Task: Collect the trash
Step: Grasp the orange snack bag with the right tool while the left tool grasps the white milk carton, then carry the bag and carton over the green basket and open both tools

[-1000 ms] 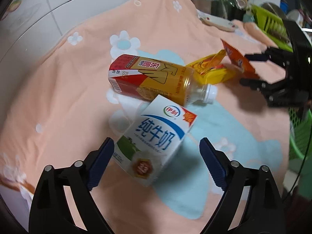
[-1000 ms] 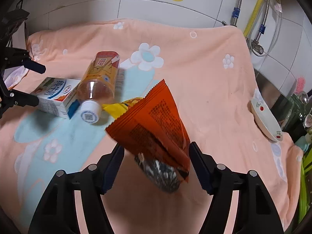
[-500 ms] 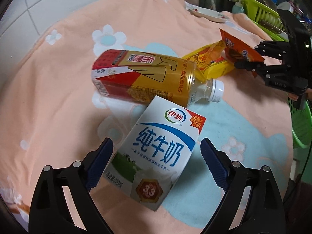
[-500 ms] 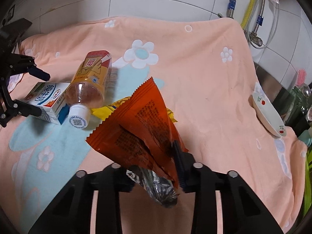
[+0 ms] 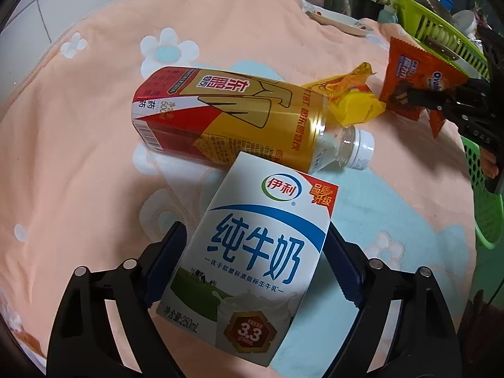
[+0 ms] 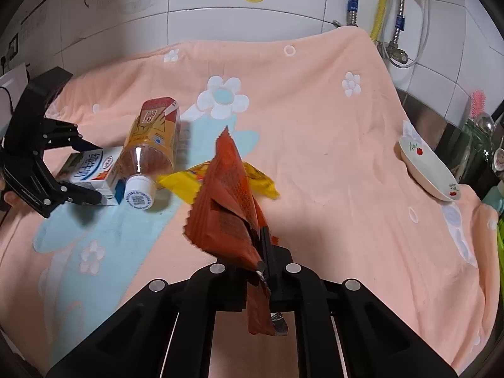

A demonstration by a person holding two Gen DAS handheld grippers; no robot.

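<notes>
Right gripper (image 6: 263, 271) has its fingers (image 6: 266, 245) pinched tight on the orange snack wrapper (image 6: 226, 208), which stands up off the peach flowered cloth (image 6: 315, 145) on the surface. Left gripper (image 5: 255, 271) brackets the white-and-blue milk carton (image 5: 252, 255) w/ both blue pads against its sides, fingers (image 5: 163, 261) closed to carton width, though firm grip vs. light contact can't be told. Carton's far end touches the gold-and-red bottle (image 5: 233, 116) lying on its side, w/ a yellow wrapper (image 5: 349, 100) just beside the bottle's neck.
</notes>
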